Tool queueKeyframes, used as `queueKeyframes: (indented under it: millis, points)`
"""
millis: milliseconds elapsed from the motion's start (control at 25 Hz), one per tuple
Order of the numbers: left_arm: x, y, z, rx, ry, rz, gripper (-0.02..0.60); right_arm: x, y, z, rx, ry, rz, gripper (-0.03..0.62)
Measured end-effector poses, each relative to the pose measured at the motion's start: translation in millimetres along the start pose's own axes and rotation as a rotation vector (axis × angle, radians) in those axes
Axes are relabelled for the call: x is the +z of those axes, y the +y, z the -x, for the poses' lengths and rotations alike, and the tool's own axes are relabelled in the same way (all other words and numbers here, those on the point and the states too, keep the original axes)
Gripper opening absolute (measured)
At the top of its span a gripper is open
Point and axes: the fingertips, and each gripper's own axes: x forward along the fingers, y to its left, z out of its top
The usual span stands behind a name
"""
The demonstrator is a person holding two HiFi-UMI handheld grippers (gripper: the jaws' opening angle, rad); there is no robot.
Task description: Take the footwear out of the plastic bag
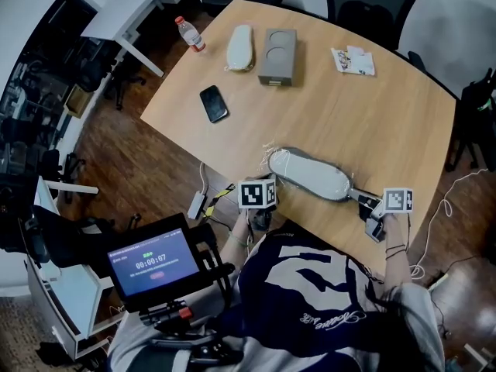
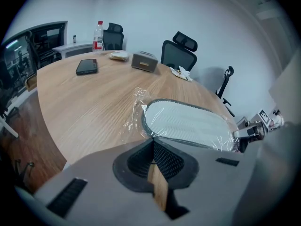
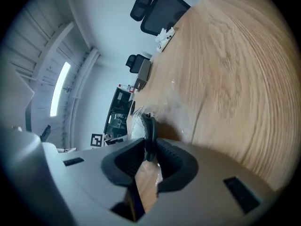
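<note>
Footwear (image 1: 310,175) lies sole-up on the worktop (image 1: 372,107) close to its near edge, lengthwise between the two hands, wrapped in a clear plastic bag (image 2: 134,112). Loose film bunches at the end nearest the left hand. Left tongs (image 2: 151,142): jaws together, tips right at that end of the sole, apparently nipping only the film there and not the shoe rim. Right tongs (image 3: 149,147): jaws clamped on the dark rim at the opposite end of the footwear, with a crinkle of plastic beside the pads. From the right gripper view I cannot tell whether film lies between pad and rim. Step in hand, as I judge it: hold the bag at one end and draw the shoe out at the other. To do it well, the left grip should stay on film alone and stay low on the worktop as an anchor. The right should pull along the shoe's long axis, level and steady, away from the left. If the bag travels with the shoe, the right pads are likely biting plastic too; re-grip on bare rim past the bag's mouth. Avoid lifting steeply, as thin film may tear or snag on the sole's edge.
</note>
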Motion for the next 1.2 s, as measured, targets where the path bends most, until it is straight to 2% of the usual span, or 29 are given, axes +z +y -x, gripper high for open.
queueKeyframes:
  millis: [40, 80, 160, 200, 280, 360, 520, 760, 880, 920, 1000, 1120, 1200]
  points:
    - [-0.2, -0.7, -0.7, -0.001, -0.001, -0.002, 0.003, 3.1, 6.0, -1.7, 0.054, -0.021, 0.010, 0.074]
    - [-0.4, -1.4, -1.2, -0.003, -0.004, -0.004, 0.003, 4.3, 6.4, -0.2, 0.068, -0.040, 0.007, 0.067]
    - [-0.2, -0.9, -1.7, -0.005, -0.013, -0.007, 0.002, 2.5, -5.5, 10.4, -0.019, -0.063, -0.016, 0.061]
    - [0.7, 0.5, -1.6, -0.003, -0.017, -0.009, 0.003, 2.8, -3.5, 12.4, -0.024, -0.075, -0.020, 0.060]
    - [3.9, 5.4, -0.6, 0.008, -0.021, -0.011, 0.003, 6.3, 17.2, 9.7, 0.063, -0.099, -0.005, 0.060]
    - [8.7, 11.8, 0.8, 0.031, -0.024, -0.013, 0.002, 7.7, 27.9, 14.2, 0.085, -0.117, -0.002, 0.058]
    - [20.0, 24.8, 0.9, 0.070, -0.027, -0.009, 0.003, 6.7, 31.8, 33.5, 0.047, -0.159, -0.014, 0.057]
    - [35.5, 49.9, 2.2, 0.136, -0.044, 0.047, 0.003, -2.0, 35.5, 56.2, 0.024, -0.221, -0.020, 0.055]
    - [43.7, 42.9, 9.6, 0.107, -0.105, 0.047, 0.003, -6.0, 32.6, 58.2, 0.009, -0.234, -0.028, 0.055]
    - [46.1, 32.3, 15.0, 0.074, -0.140, 0.018, 0.003, -6.8, 30.7, 59.0, -0.008, -0.238, -0.027, 0.055]
    - [44.2, -0.3, 23.6, -0.003, -0.174, -0.101, 0.003, -9.0, 21.6, 64.2, -0.091, -0.232, -0.014, 0.055]
    - [26.1, -51.6, 23.4, -0.079, -0.130, -0.320, 0.003, -11.2, 15.0, 69.7, -0.186, -0.221, 0.026, 0.055]
    - [15.5, -72.1, 15.9, -0.106, -0.094, -0.367, 0.003, -11.6, 18.1, 68.8, -0.206, -0.218, 0.055, 0.055]
